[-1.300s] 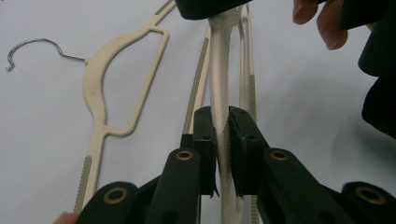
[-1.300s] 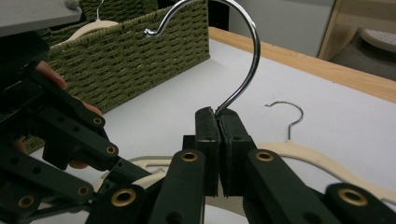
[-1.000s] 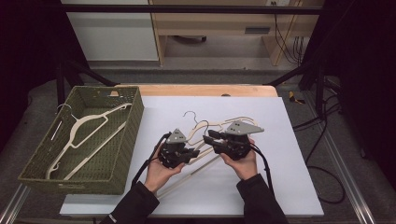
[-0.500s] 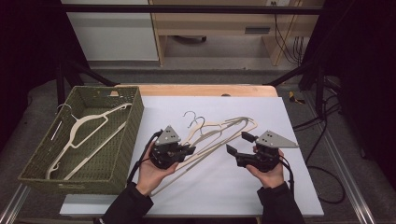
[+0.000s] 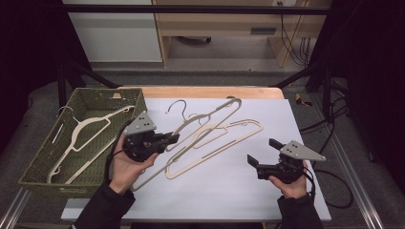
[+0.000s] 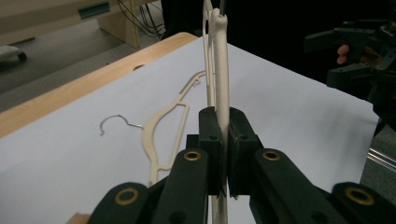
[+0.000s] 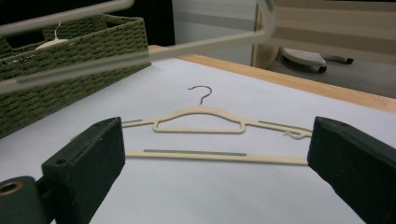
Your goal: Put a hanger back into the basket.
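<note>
My left hand-held gripper (image 5: 173, 139) is clamped on the lower bar of a cream hanger (image 5: 210, 121), which is raised off the white surface (image 5: 229, 186) and tilts up toward the far right. In the left gripper view, the bar (image 6: 220, 70) stands edge-on between the two pads (image 6: 211, 135). At the far left, a green woven basket (image 5: 43, 162) holds another cream hanger (image 5: 83, 131). A second cream hanger (image 5: 224, 140) lies flat on the surface between my two hands, under the raised one. My right hand-held gripper (image 5: 262, 152) has just been opening; its jaws stand wide with nothing between them, well apart from both hangers, near the right edge.
</note>
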`<action>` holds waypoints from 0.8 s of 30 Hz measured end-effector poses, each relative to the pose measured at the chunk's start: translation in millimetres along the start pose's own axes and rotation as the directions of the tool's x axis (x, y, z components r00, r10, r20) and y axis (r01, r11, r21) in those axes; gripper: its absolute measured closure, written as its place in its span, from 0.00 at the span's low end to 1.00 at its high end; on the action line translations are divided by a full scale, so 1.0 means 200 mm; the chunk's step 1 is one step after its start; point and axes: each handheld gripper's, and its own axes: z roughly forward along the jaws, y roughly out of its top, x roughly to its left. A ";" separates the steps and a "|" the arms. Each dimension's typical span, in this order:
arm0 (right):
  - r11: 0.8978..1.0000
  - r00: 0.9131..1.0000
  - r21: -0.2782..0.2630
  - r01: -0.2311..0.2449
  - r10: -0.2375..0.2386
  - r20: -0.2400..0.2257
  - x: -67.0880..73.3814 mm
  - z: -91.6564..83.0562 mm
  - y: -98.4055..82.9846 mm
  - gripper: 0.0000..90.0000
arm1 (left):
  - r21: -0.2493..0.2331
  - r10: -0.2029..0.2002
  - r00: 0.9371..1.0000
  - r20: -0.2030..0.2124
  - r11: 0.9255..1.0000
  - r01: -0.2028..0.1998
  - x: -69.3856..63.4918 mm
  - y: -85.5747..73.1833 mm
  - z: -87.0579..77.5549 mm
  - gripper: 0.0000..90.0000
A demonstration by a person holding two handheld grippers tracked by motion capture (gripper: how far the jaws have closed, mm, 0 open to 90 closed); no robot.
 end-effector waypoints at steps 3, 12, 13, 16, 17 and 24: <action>1.000 1.000 0.002 -0.010 0.010 0.014 -0.02 -0.02 -0.01 0.04 | -0.005 0.008 1.000 -0.018 1.000 -0.008 0.06 0.04 -0.09 0.96; 1.000 0.999 0.009 -0.024 0.024 0.023 -0.05 -0.04 -0.03 0.03 | -0.018 -0.010 0.999 -0.053 1.000 0.009 0.24 0.05 -0.28 0.96; 1.000 0.999 0.008 -0.024 0.024 0.023 -0.05 -0.04 -0.03 0.03 | -0.017 -0.011 0.998 -0.058 1.000 0.010 0.26 0.04 -0.29 0.96; 1.000 1.000 0.006 -0.016 0.016 0.019 -0.05 -0.04 -0.03 0.03 | -0.010 -0.014 0.998 -0.069 1.000 0.013 0.29 0.03 -0.33 0.96; 1.000 1.000 0.005 -0.018 0.018 0.018 -0.05 -0.04 -0.03 0.03 | -0.008 -0.020 0.996 -0.084 1.000 0.019 0.33 0.02 -0.36 0.96; 1.000 1.000 0.010 -0.012 0.012 0.017 -0.05 -0.03 -0.04 0.03 | -0.013 -0.038 0.993 -0.110 0.999 0.037 0.47 -0.04 -0.45 0.96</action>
